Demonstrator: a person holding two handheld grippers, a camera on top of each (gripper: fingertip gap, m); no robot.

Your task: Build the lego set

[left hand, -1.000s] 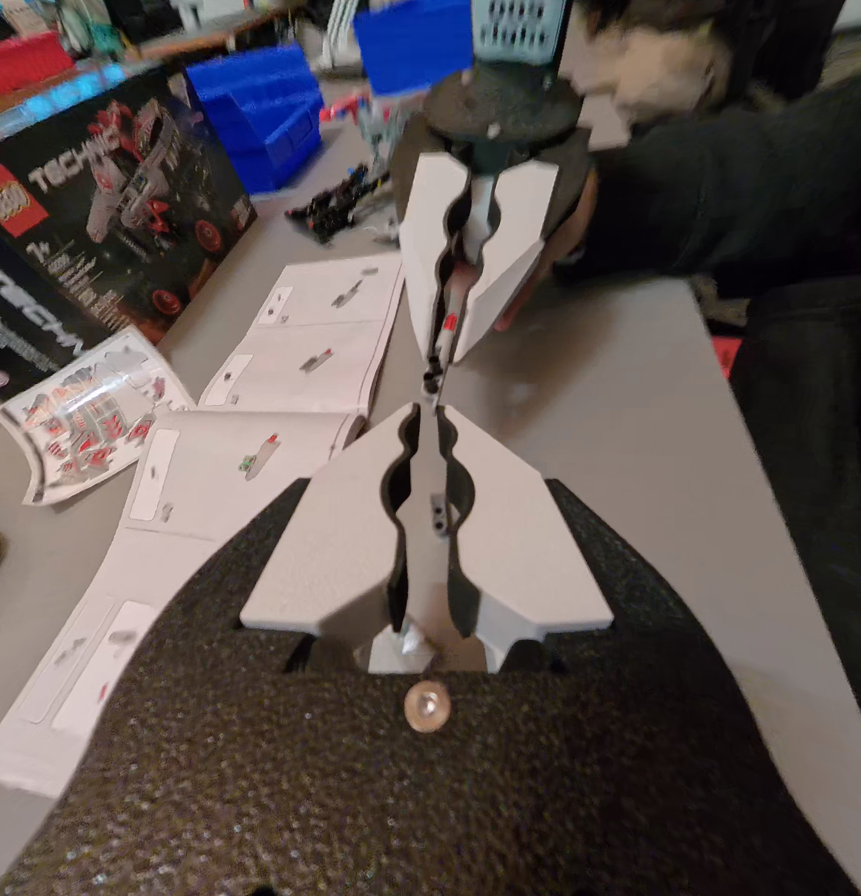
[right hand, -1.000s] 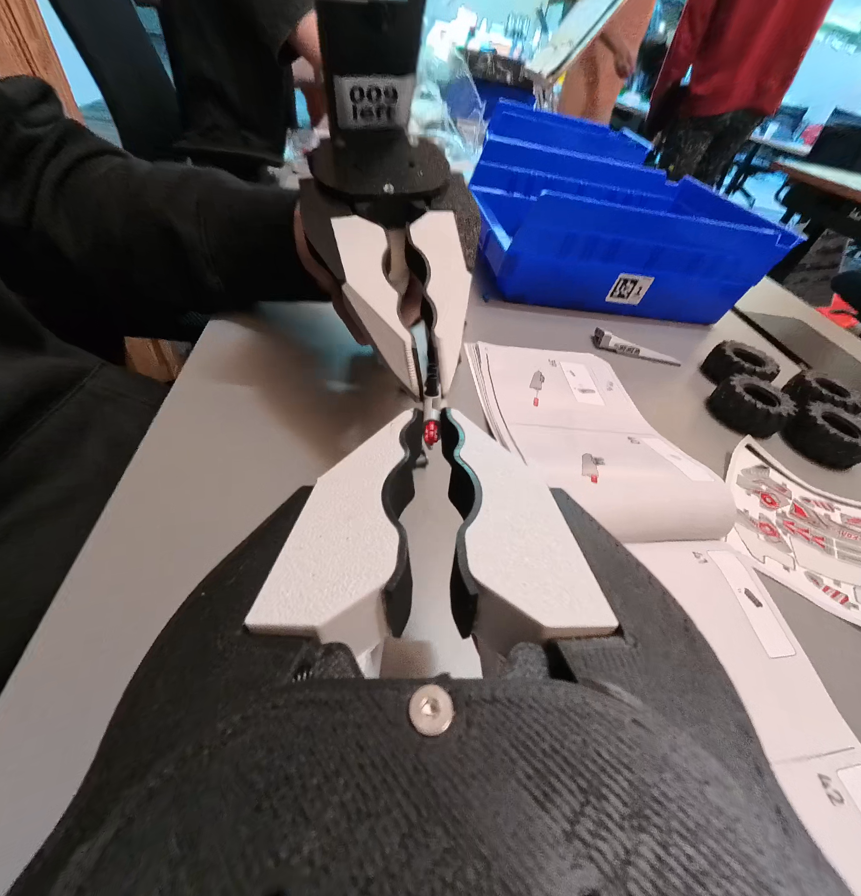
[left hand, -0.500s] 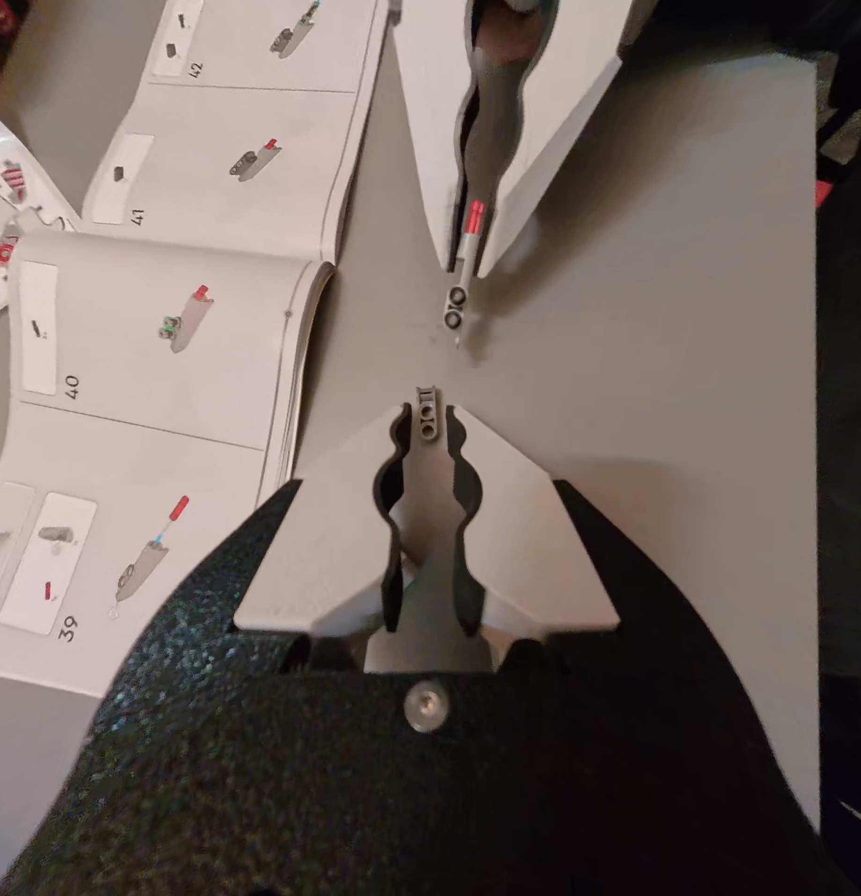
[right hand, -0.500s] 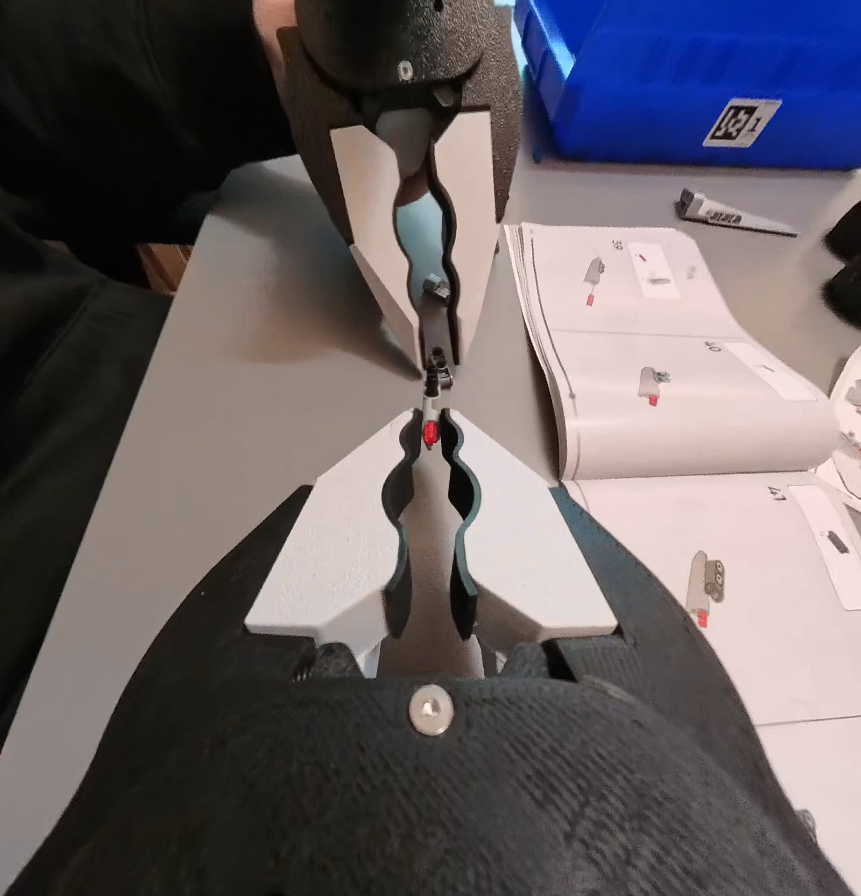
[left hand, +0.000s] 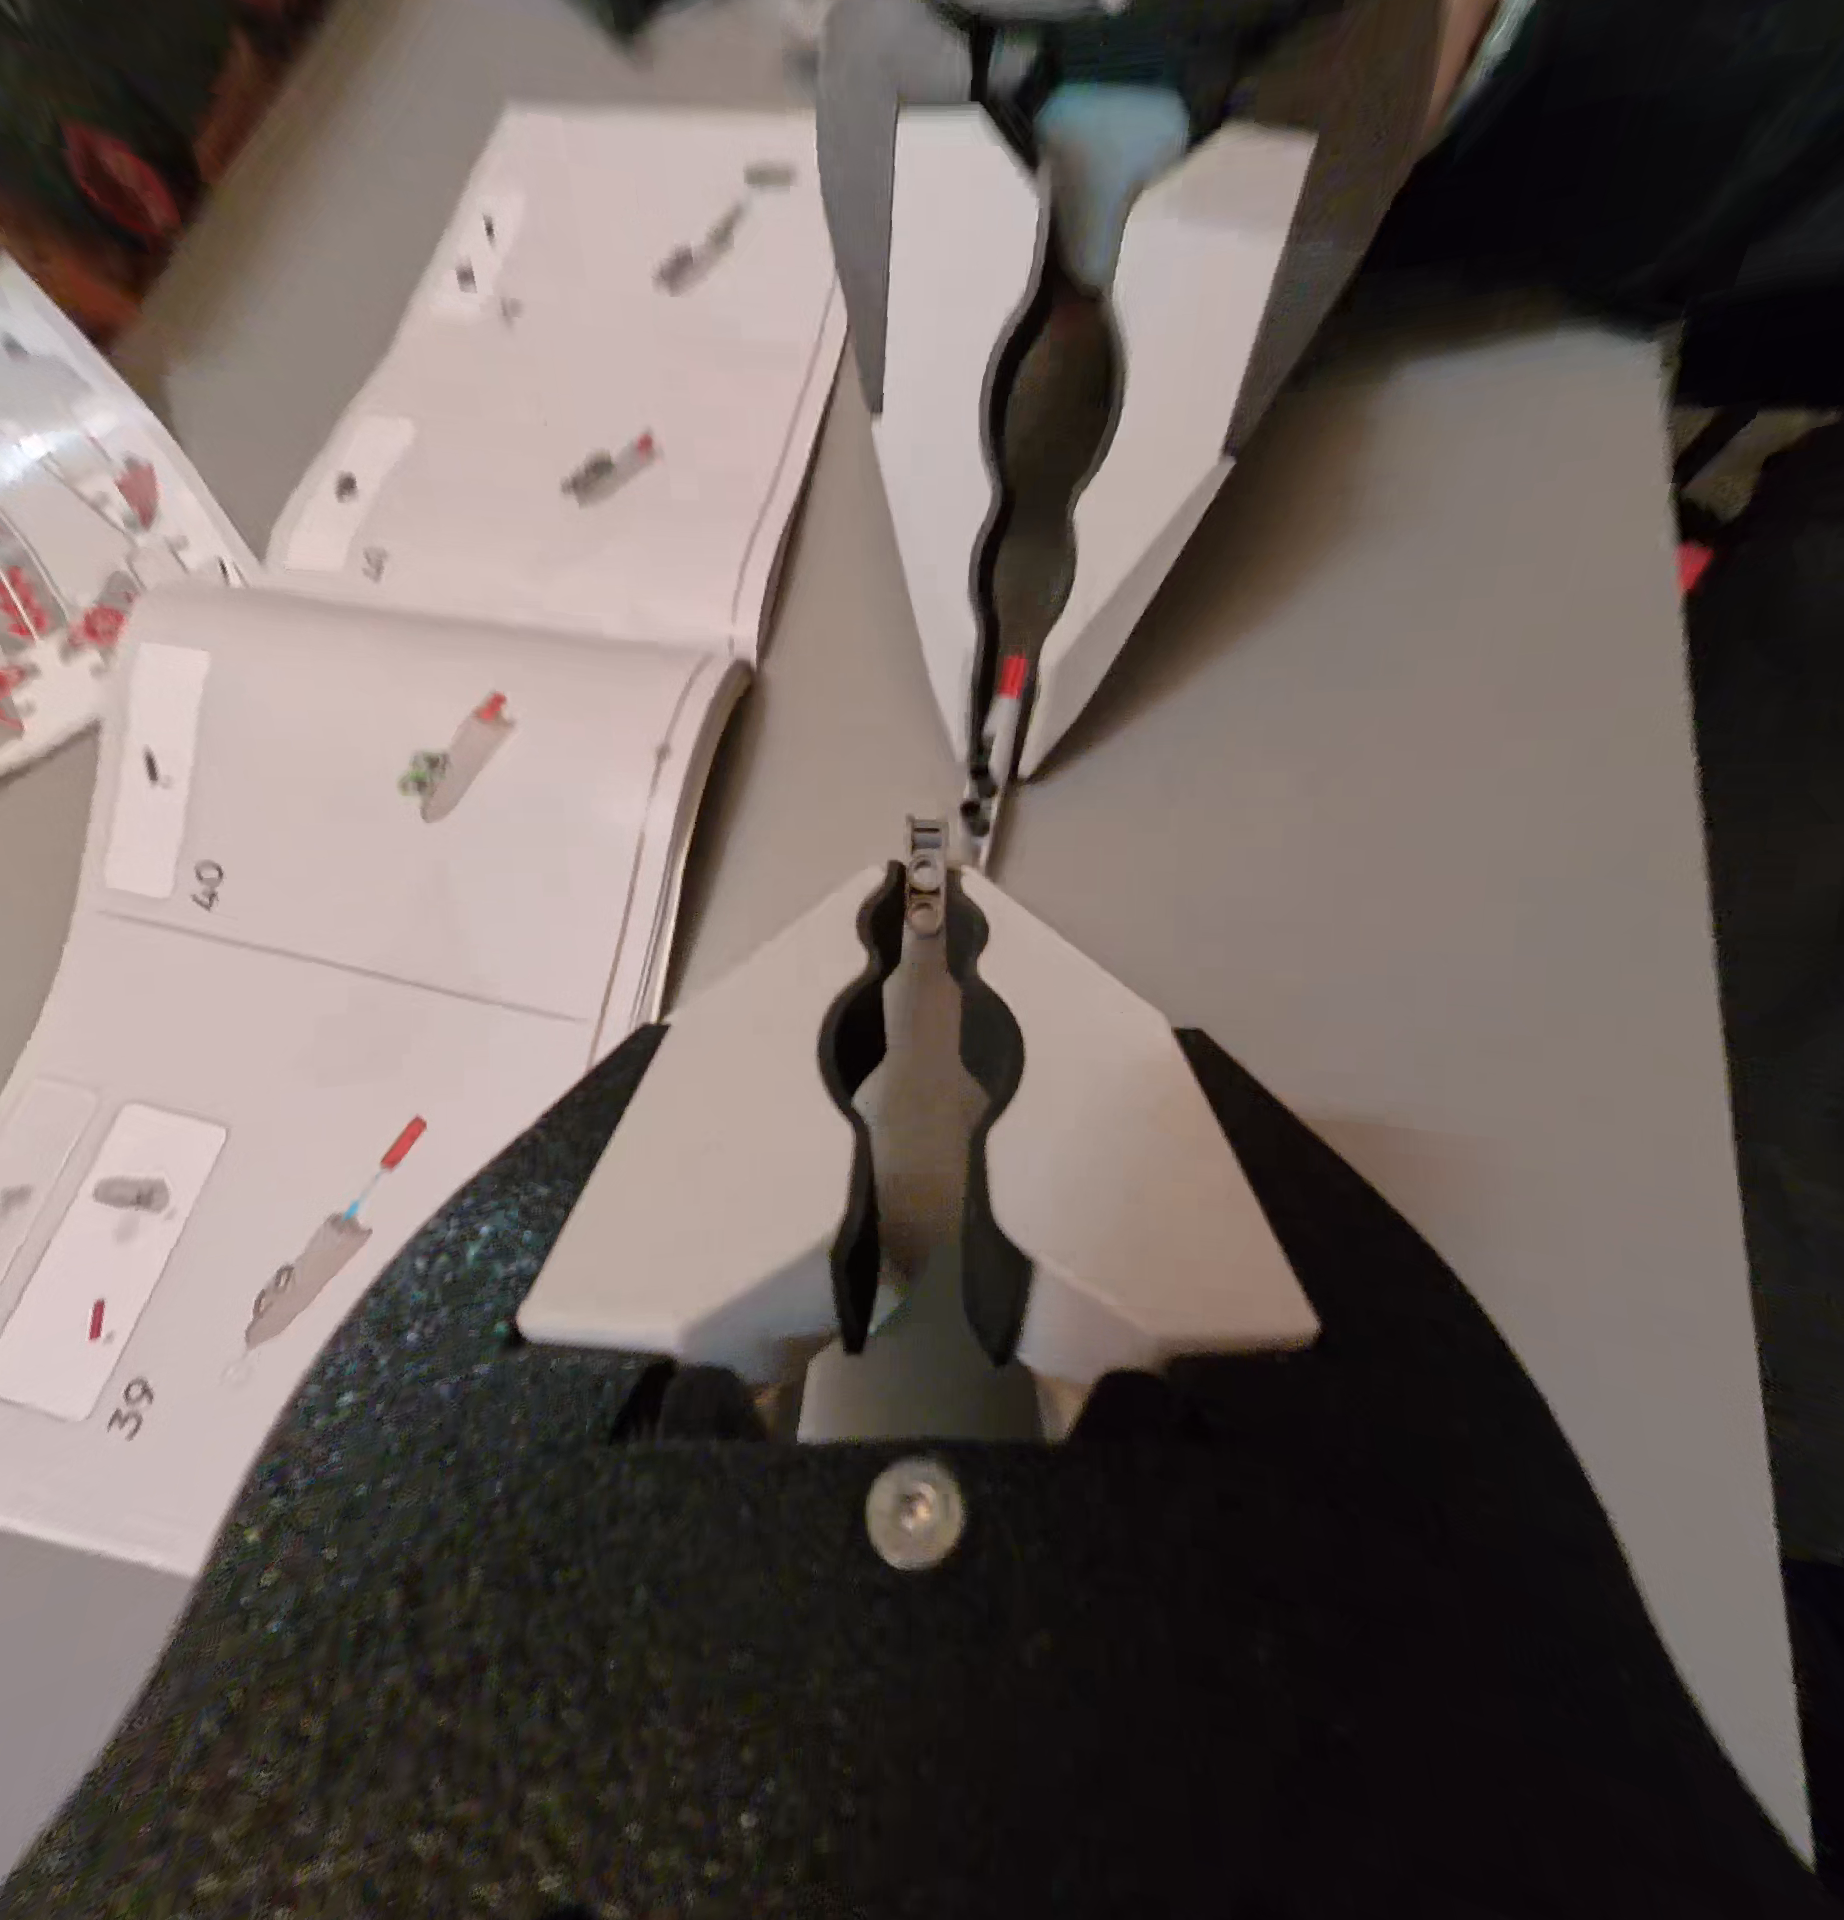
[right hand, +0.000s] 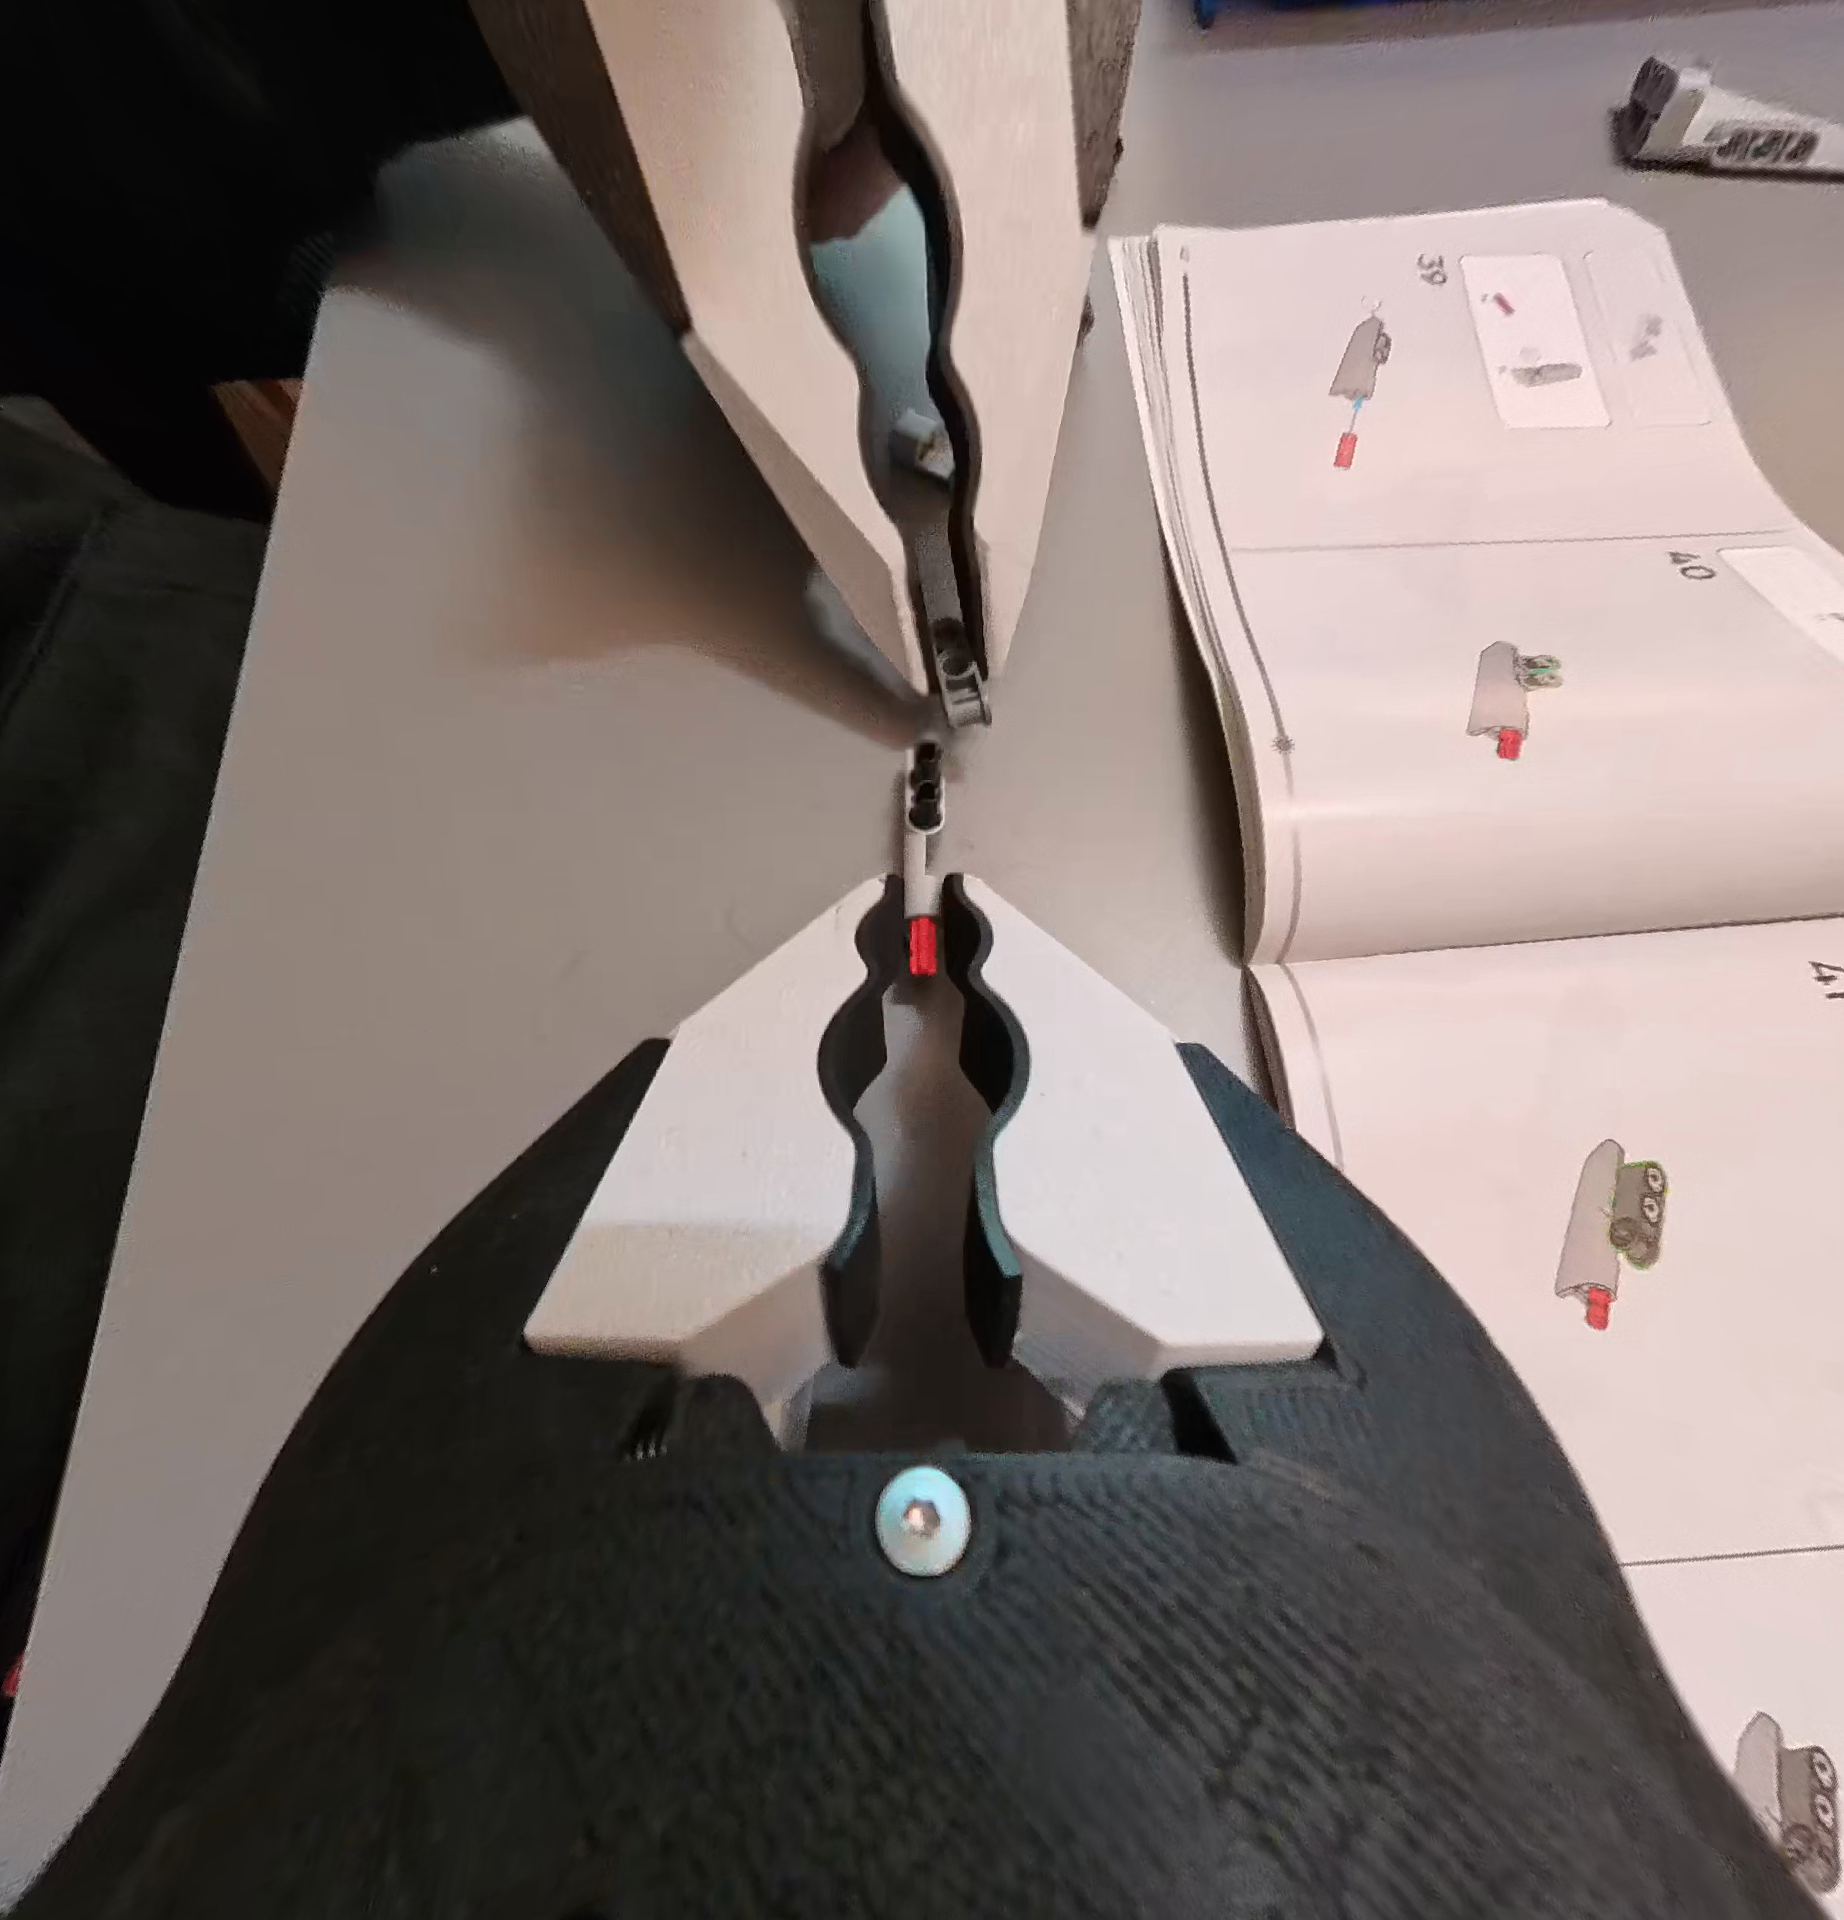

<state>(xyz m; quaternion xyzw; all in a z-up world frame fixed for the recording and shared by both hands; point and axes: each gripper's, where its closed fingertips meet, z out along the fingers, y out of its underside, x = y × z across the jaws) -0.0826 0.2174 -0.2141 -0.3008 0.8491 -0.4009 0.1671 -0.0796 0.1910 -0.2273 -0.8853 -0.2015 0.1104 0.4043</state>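
My left gripper (left hand: 923, 878) is shut on a small dark grey Technic connector (left hand: 924, 883) whose end sticks out past the tips. My right gripper (right hand: 923, 883) is shut on a slim light grey piece with a red axle end (right hand: 923, 940) and black pins at its front tip (right hand: 926, 795). The two grippers face each other tip to tip just above the grey table (left hand: 1365, 831). The two parts are almost touching, with a small gap. In the right wrist view the connector (right hand: 959, 670) shows in the left gripper's jaws. In the left wrist view the red-ended piece (left hand: 1009, 686) shows in the right gripper's jaws.
An open instruction booklet (left hand: 430, 779) lies left of the left gripper and also shows in the right wrist view (right hand: 1520, 727). A sticker sheet (left hand: 35, 582) lies beyond it. A white wedge part (right hand: 1749, 145) lies at the far right. The table edge (left hand: 1682, 935) is close by. My two grippers' fingertips are within a few centimetres of each other.
Both grippers have tilted down toward the table and closed in on each other. The gap between the connector and the pin end has shrunk to almost nothing.
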